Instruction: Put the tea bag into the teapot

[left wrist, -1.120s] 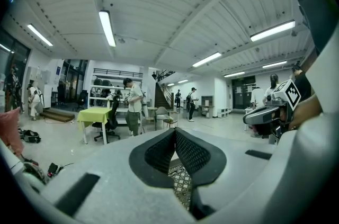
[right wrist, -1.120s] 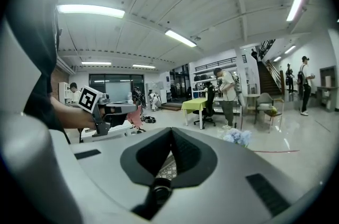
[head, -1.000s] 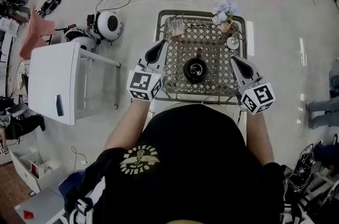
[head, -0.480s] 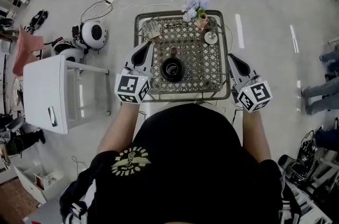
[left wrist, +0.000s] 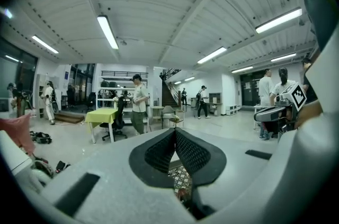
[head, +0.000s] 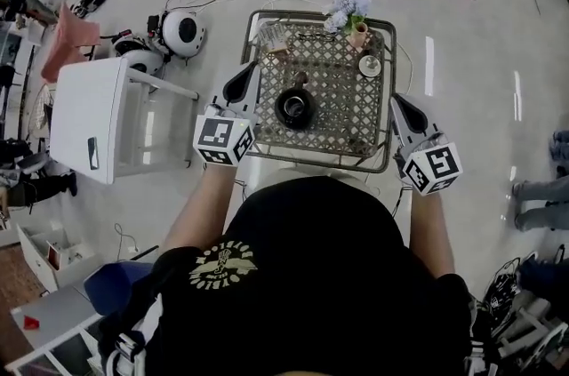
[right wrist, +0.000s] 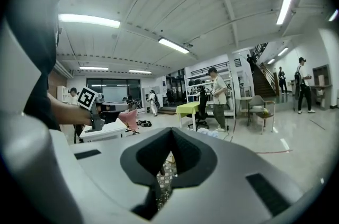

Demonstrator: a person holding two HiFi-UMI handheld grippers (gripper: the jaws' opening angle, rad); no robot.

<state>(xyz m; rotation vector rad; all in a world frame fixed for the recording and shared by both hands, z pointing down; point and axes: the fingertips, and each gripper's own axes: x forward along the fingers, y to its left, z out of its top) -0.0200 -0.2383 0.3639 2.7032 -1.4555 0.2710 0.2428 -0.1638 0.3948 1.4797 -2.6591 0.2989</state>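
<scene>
Meanwhile right tongs (head: 398,100) drifted beyond the table (head: 316,154) edge.

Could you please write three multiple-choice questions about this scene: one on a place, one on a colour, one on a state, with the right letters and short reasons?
1. Where does the teapot stand?
A) middle of the lattice table
B) on the floor
C) on the white table

2. What colour is the teapot?
A) white
B) black
C) red

3. How do the jaws of the right gripper stand?
A) wide open
B) gripping the teapot
C) shut, empty

Answers: 1 A, it sits amid the lattice top; 2 B, its body is black; 3 C, the pads meet with nothing between.
</scene>
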